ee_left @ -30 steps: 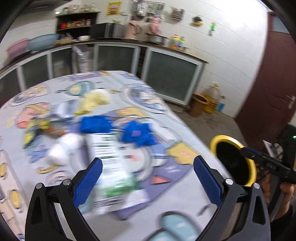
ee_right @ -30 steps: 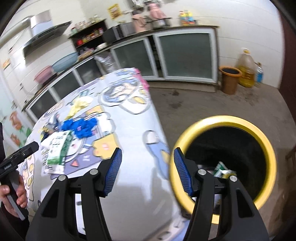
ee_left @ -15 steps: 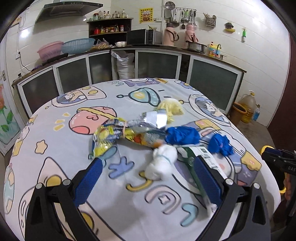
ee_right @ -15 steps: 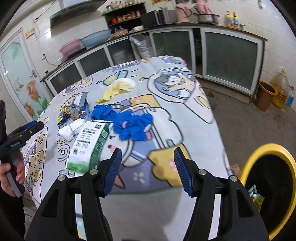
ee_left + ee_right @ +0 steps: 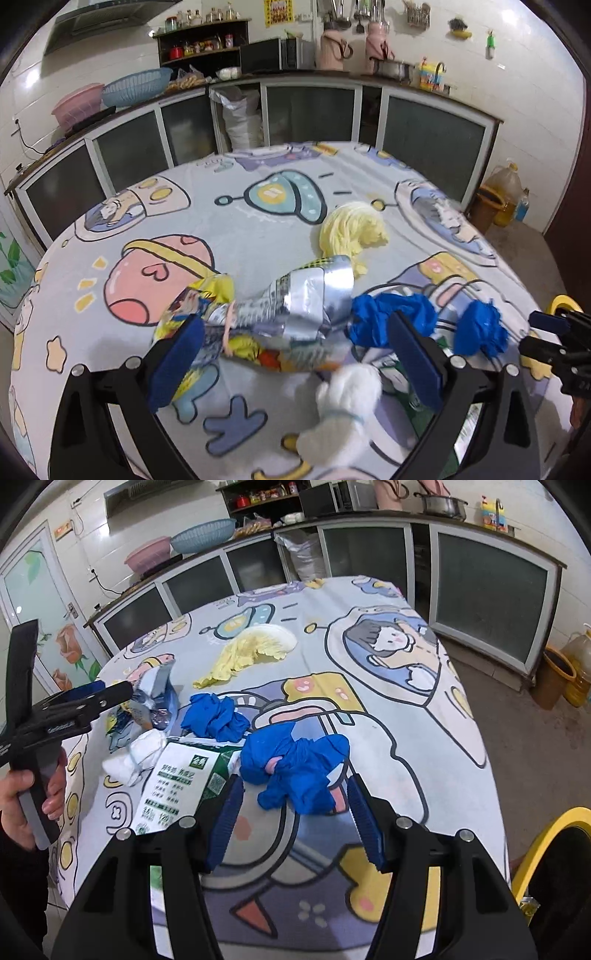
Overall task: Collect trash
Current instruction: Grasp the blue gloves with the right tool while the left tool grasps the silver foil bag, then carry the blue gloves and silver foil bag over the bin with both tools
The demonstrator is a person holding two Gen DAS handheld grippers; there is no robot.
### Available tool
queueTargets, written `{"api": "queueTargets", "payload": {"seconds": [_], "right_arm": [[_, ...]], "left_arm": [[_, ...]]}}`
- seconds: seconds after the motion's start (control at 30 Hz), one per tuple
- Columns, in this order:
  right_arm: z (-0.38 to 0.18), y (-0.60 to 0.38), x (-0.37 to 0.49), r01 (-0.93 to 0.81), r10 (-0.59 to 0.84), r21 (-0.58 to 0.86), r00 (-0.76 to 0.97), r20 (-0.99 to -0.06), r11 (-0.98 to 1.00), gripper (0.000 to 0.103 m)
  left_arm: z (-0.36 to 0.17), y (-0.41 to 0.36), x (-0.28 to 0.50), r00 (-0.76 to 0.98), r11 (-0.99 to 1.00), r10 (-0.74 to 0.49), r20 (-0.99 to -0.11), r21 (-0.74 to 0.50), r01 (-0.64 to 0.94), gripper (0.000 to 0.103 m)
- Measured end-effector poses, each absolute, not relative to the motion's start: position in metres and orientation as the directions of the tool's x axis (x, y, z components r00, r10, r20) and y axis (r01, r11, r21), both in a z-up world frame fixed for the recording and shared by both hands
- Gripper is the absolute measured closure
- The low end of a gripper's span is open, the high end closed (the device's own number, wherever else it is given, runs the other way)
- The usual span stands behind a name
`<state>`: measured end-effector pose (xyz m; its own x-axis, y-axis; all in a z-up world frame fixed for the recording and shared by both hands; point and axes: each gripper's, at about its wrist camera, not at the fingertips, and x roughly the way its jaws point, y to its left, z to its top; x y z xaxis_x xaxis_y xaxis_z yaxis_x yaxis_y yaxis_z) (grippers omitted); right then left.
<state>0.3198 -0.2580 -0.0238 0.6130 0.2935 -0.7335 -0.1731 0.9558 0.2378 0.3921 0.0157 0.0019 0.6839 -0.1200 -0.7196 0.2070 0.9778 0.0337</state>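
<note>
Trash lies in a heap on the cartoon tablecloth (image 5: 258, 229). My left gripper (image 5: 295, 352) is open, its tips straddling a silver and yellow snack wrapper (image 5: 295, 310) without touching it. A white wad (image 5: 347, 402) sits just below the right tip. My right gripper (image 5: 295, 816) is open too, with a crumpled blue glove (image 5: 295, 768) lying just ahead of its tips. A second blue glove (image 5: 214, 716), a green and white carton (image 5: 177, 782), the white wad (image 5: 136, 753) and a pale yellow clump (image 5: 251, 650) lie further left and back. The left gripper (image 5: 74, 705) shows at the left edge, held by a hand (image 5: 22, 801).
A black bin with a yellow rim (image 5: 535, 849) stands on the floor off the table's right edge. A brown bucket (image 5: 554, 675) and an oil jug (image 5: 506, 192) stand by the glass-fronted cabinets (image 5: 310, 110). The table's rounded edge drops off near the bin.
Both views have swung left from the bin side onto the table. The left gripper now stands over the snack wrapper. The right gripper has left the bin and closed in on the blue glove.
</note>
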Motion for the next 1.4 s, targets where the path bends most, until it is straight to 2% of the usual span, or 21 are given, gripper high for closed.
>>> {"api": "queueTargets", "payload": {"seconds": [0.2, 0.27, 0.4, 0.43, 0.53, 0.57, 0.6, 0.67, 0.8, 1.1, 1.4], "right_arm": [[-0.039, -0.256, 0.338, -0.177, 0.309, 0.254, 0.570, -0.761, 0.951, 0.047], [-0.043, -0.254, 0.344, -0.179, 0.311, 0.255, 0.560, -0.768, 0.950, 0.047], [-0.053, -0.250, 0.356, -0.183, 0.325, 0.269, 0.528, -0.785, 0.946, 0.047], [-0.055, -0.248, 0.358, -0.185, 0.321, 0.263, 0.523, -0.790, 0.947, 0.047], [-0.057, -0.244, 0.361, -0.195, 0.316, 0.249, 0.519, -0.794, 0.949, 0.057], [-0.058, -0.244, 0.361, -0.195, 0.316, 0.251, 0.518, -0.795, 0.948, 0.061], [-0.058, -0.244, 0.361, -0.194, 0.319, 0.255, 0.517, -0.794, 0.947, 0.069], [-0.058, -0.244, 0.361, -0.202, 0.338, 0.272, 0.510, -0.791, 0.941, 0.077], [-0.047, -0.243, 0.351, -0.231, 0.357, 0.275, 0.535, -0.766, 0.933, 0.087], [-0.013, -0.253, 0.317, -0.255, 0.396, 0.303, 0.582, -0.710, 0.918, 0.088], [0.016, -0.260, 0.277, -0.265, 0.402, 0.302, 0.623, -0.671, 0.916, 0.093]], "left_arm": [[-0.019, 0.009, 0.423, 0.636, 0.977, -0.109, -0.764, 0.036, 0.210, 0.008], [-0.023, 0.007, 0.431, 0.640, 0.976, -0.091, -0.763, 0.060, 0.211, 0.008], [-0.027, 0.007, 0.441, 0.631, 0.976, -0.116, -0.767, 0.031, 0.216, 0.009], [-0.029, 0.006, 0.443, 0.633, 0.976, -0.107, -0.766, 0.041, 0.214, 0.016], [-0.034, 0.002, 0.445, 0.644, 0.972, -0.096, -0.759, 0.069, 0.226, 0.024], [-0.034, 0.001, 0.445, 0.650, 0.970, -0.095, -0.754, 0.076, 0.230, 0.037], [-0.035, -0.002, 0.445, 0.650, 0.966, -0.099, -0.753, 0.083, 0.243, 0.039], [-0.036, -0.004, 0.446, 0.647, 0.965, -0.102, -0.755, 0.083, 0.249, 0.049], [-0.031, 0.001, 0.440, 0.655, 0.968, -0.119, -0.746, 0.060, 0.244, 0.052], [0.020, 0.035, 0.390, 0.710, 0.974, -0.161, -0.685, 0.007, 0.227, 0.052], [0.060, 0.058, 0.336, 0.763, 0.979, -0.146, -0.629, 0.017, 0.201, 0.052]]}}
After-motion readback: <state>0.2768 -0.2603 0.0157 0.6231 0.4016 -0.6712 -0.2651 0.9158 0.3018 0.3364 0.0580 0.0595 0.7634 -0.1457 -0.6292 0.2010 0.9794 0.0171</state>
